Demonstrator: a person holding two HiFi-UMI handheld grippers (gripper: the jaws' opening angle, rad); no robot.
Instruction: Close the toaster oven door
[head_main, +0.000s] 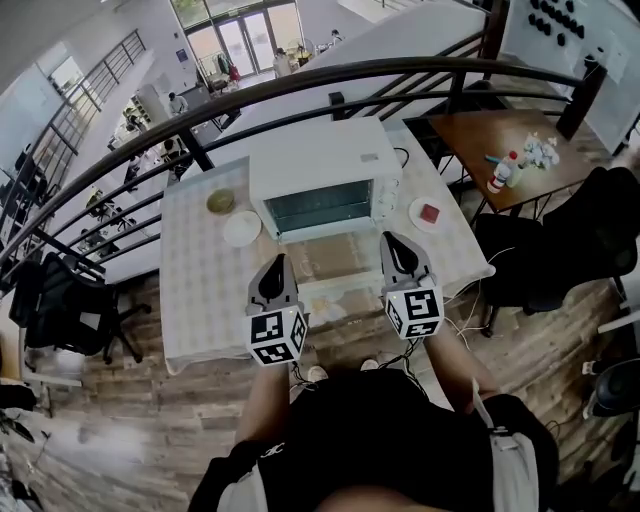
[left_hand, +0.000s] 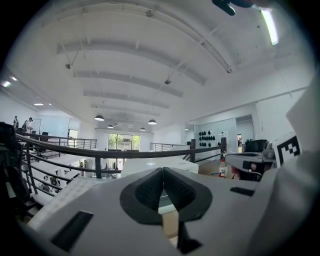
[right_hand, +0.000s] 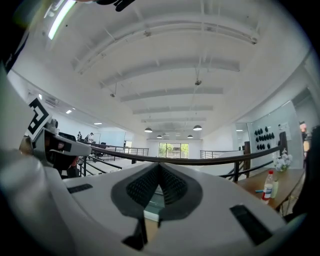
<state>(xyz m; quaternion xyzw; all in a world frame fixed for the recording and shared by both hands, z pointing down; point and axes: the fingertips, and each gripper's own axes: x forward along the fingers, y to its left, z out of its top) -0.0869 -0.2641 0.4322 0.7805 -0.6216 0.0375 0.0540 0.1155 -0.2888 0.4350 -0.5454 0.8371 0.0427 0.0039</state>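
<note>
A white toaster oven (head_main: 325, 165) stands at the far middle of the white table (head_main: 205, 290). Its door (head_main: 330, 257) lies folded down, open, in front of the glass cavity. My left gripper (head_main: 277, 264) hovers just left of the door's front edge, jaws shut and empty. On the door's right side my right gripper (head_main: 391, 240) is also shut on nothing. In the left gripper view the pads of the left gripper (left_hand: 162, 172) meet, with the oven's top (left_hand: 150, 164) behind them. The right gripper (right_hand: 159, 170) shows the same closed pads in the right gripper view.
A white plate (head_main: 241, 229) and a small bowl (head_main: 220, 202) sit left of the oven. A plate with a red item (head_main: 428, 214) lies to its right. A black railing (head_main: 300, 85) runs behind the table. A brown table (head_main: 500, 140) with a bottle stands at the right.
</note>
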